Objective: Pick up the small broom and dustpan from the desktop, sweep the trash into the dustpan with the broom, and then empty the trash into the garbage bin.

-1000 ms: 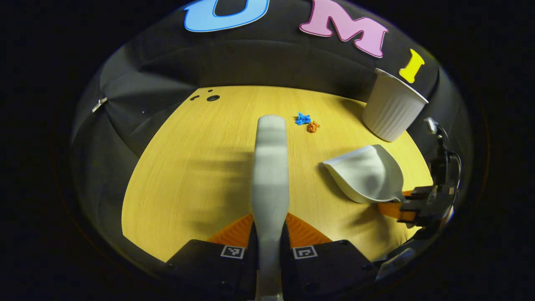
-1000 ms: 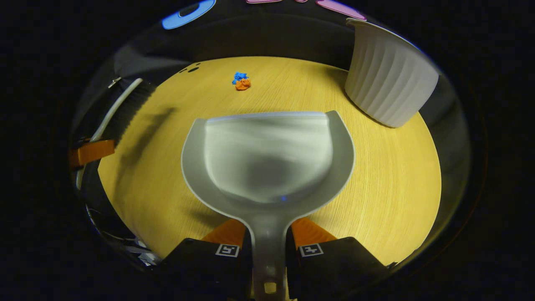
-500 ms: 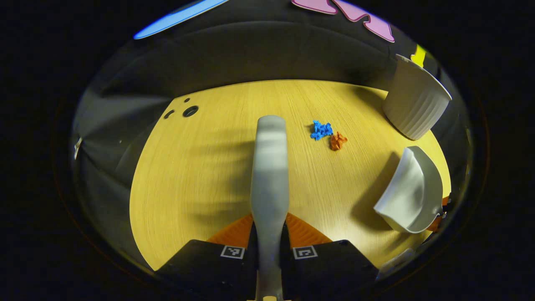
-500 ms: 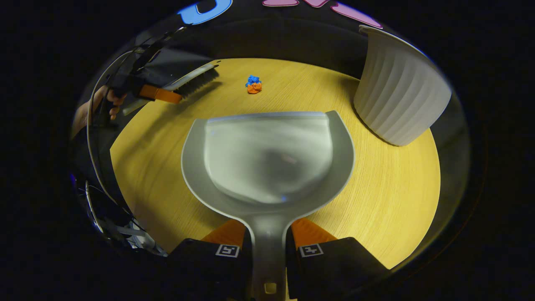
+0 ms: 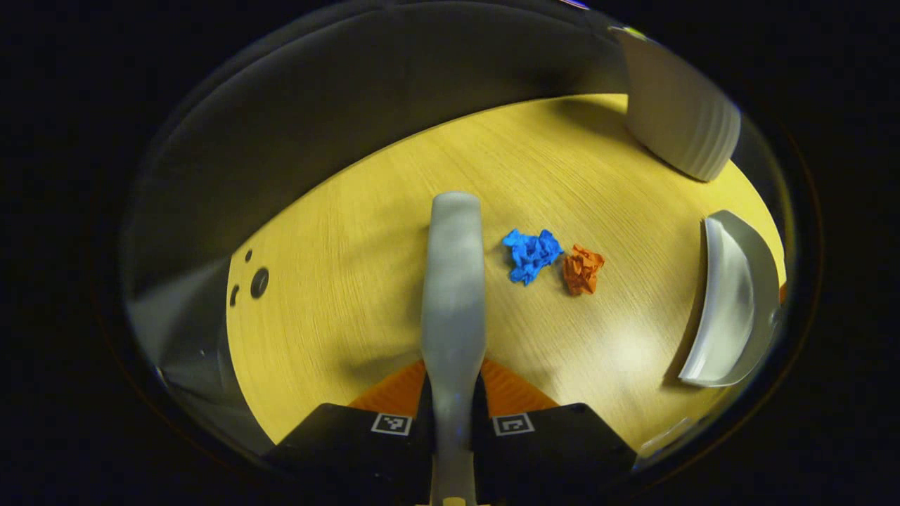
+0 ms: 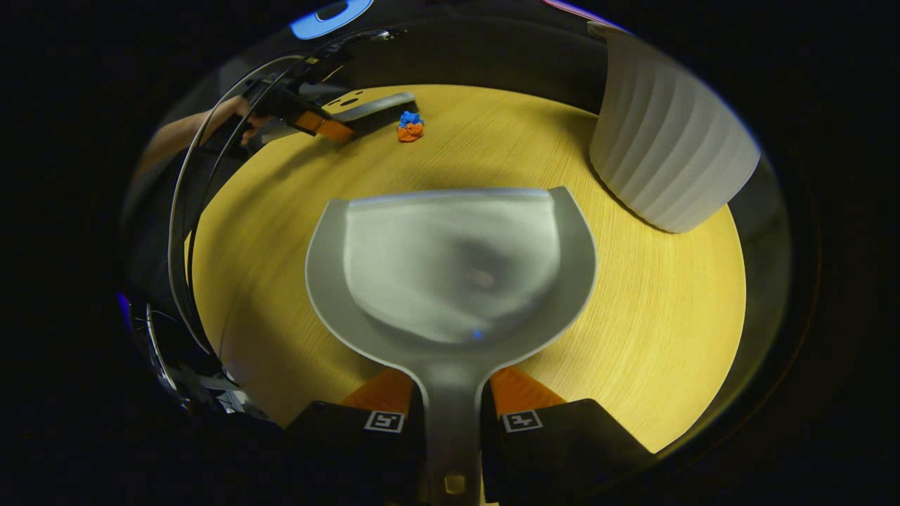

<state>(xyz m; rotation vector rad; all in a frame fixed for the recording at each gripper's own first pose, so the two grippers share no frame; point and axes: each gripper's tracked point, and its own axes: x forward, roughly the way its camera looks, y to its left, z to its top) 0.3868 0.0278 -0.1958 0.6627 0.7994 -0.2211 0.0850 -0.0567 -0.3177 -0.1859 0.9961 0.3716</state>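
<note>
My left gripper (image 5: pixel 453 393) is shut on the grey broom (image 5: pixel 454 281), whose back runs forward from between the fingers. Just right of the broom's far end lie a blue paper scrap (image 5: pixel 531 254) and an orange paper scrap (image 5: pixel 582 268) on the yellow desktop (image 5: pixel 337 281). My right gripper (image 6: pixel 453 404) is shut on the handle of the grey dustpan (image 6: pixel 450 263), held above the desk with its mouth toward the scraps (image 6: pixel 409 127). In the right gripper view the broom (image 6: pixel 373 105) and the left gripper (image 6: pixel 309 119) sit just left of the scraps. The dustpan (image 5: pixel 728 302) shows at the right edge of the left gripper view.
A white ribbed garbage bin (image 6: pixel 664 147) stands at the desk's far right, also the bin (image 5: pixel 678 119) in the left gripper view. Small dark holes (image 5: pixel 259 281) mark the desktop at the left. A hand (image 6: pixel 235 116) holds the left gripper, with cables (image 6: pixel 183 232) curving down.
The left gripper has carried the broom forward and down toward the scraps, which now look larger and closer. The dustpan has stayed about where it was, swinging slightly.
</note>
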